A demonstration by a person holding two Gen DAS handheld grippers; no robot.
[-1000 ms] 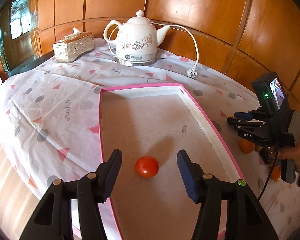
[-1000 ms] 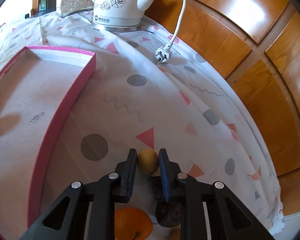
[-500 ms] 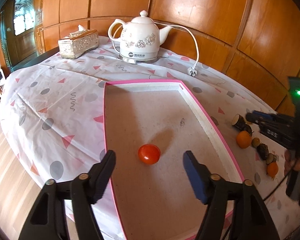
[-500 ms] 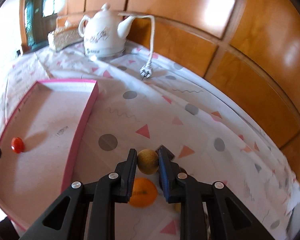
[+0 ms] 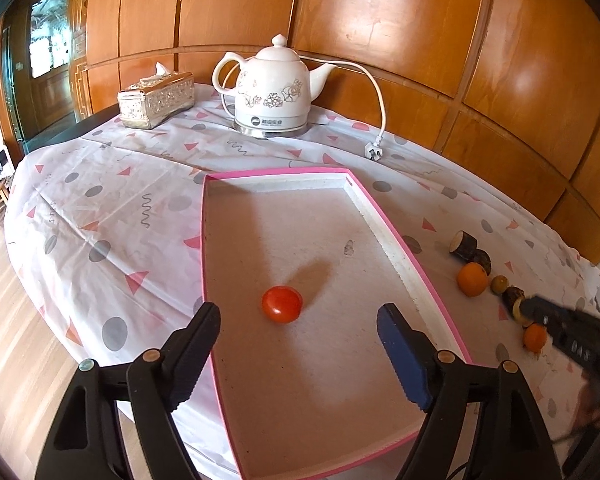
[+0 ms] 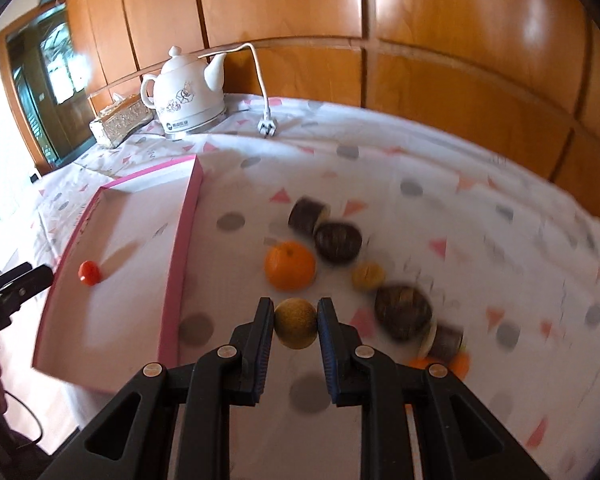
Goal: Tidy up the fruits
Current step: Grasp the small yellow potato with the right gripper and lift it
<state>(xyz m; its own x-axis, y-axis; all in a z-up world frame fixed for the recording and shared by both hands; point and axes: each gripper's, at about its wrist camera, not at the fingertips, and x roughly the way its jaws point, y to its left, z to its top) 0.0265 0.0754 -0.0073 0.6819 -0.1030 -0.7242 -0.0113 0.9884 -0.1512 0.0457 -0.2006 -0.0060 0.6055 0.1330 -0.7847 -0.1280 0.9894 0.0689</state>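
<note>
on kettle (image 5: 271,92) base, unreadable logo print

Bright daylight; glare on the glossy orange wood wall panels (image 5: 400,12); right wrist view motion-blurred toward three o'clock; fisheye-bent edges.

Glossy wood-panelled wall (image 5: 380,40) (sunlit), plank floor (image 5: 12,320) below

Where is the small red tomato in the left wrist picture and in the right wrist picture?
Left wrist view: the red tomato lies near the middle of the picture, on the floor of the pink tray.
Right wrist view: the red tomato lies at the left, inside the same tray.
Shared landmark: the white kettle by the wooden wall.
</note>
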